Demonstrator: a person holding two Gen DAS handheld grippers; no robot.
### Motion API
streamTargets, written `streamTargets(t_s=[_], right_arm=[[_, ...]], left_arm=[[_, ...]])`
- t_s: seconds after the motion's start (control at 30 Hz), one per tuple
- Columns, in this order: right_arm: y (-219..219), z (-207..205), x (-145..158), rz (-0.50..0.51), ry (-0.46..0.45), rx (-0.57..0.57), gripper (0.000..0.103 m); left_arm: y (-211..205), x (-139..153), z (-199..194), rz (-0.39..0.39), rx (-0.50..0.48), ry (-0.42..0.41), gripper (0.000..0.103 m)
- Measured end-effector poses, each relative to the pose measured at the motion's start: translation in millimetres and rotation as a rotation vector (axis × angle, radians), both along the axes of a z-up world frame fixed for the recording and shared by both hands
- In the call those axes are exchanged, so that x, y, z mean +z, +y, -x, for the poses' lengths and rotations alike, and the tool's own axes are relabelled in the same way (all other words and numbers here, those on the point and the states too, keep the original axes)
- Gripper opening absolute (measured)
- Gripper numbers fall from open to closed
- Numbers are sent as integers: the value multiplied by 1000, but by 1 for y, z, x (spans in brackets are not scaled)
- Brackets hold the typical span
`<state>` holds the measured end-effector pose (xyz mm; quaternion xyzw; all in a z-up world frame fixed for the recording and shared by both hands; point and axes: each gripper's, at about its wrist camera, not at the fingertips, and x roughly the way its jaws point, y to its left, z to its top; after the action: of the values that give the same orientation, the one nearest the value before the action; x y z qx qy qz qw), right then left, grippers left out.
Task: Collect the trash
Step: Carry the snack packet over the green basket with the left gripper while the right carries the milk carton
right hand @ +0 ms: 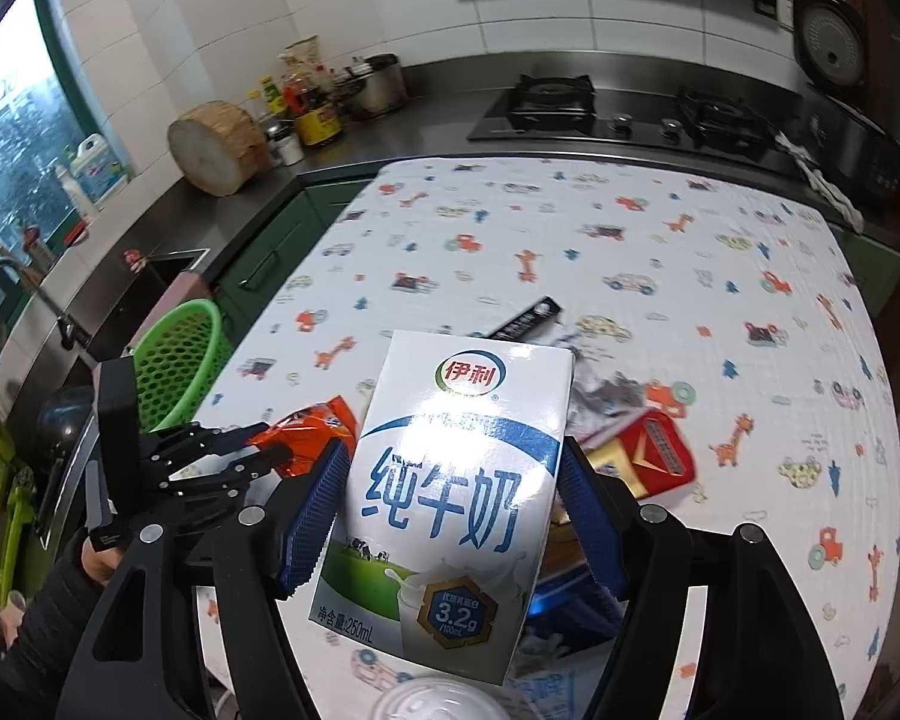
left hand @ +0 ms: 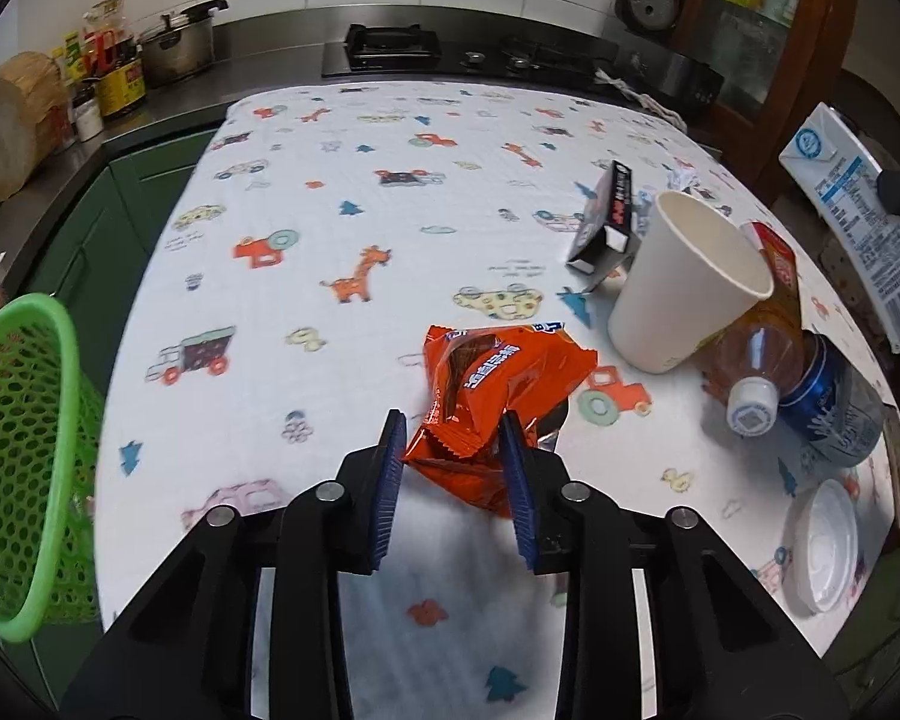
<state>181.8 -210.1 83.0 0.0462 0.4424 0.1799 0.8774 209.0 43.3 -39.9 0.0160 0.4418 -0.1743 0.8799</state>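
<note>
My left gripper is shut on an orange snack wrapper and holds it just over the patterned tablecloth. My right gripper is shut on a white and blue milk carton and holds it upright above the table; the carton also shows in the left wrist view at the far right. The left gripper with the wrapper shows at the left in the right wrist view. A green mesh basket stands off the table's left edge, also in the right wrist view.
On the table's right side lie a paper cup, a tea bottle, a blue can, a black box and a white lid. A red packet lies behind the carton. The stove and counter clutter stand behind.
</note>
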Motion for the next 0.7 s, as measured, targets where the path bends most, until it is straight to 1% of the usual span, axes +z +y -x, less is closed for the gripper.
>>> streamTargets(t_s=[0.1,0.27,0.3,0.37,0.47,0.7], right_arm=[[12,2,3,1,-5,21,68],[32,3,9,2,-16,55,68],[38,2,10,1,-17,65,68],[51,1,11,0,-19,86,68],[66,-1,10,-6,-18,115,68],[110,-7,9,-23,-13,185,68]], left_arm=[[8,1,3,15,12,3,30],[20,10,13,13,35,-30,30],[25,14,15,18,41,-37,24],[34,19,19,23,58,-47,22],[53,25,24,32,95,-59,22],[94,26,31,58,176,-51,22]])
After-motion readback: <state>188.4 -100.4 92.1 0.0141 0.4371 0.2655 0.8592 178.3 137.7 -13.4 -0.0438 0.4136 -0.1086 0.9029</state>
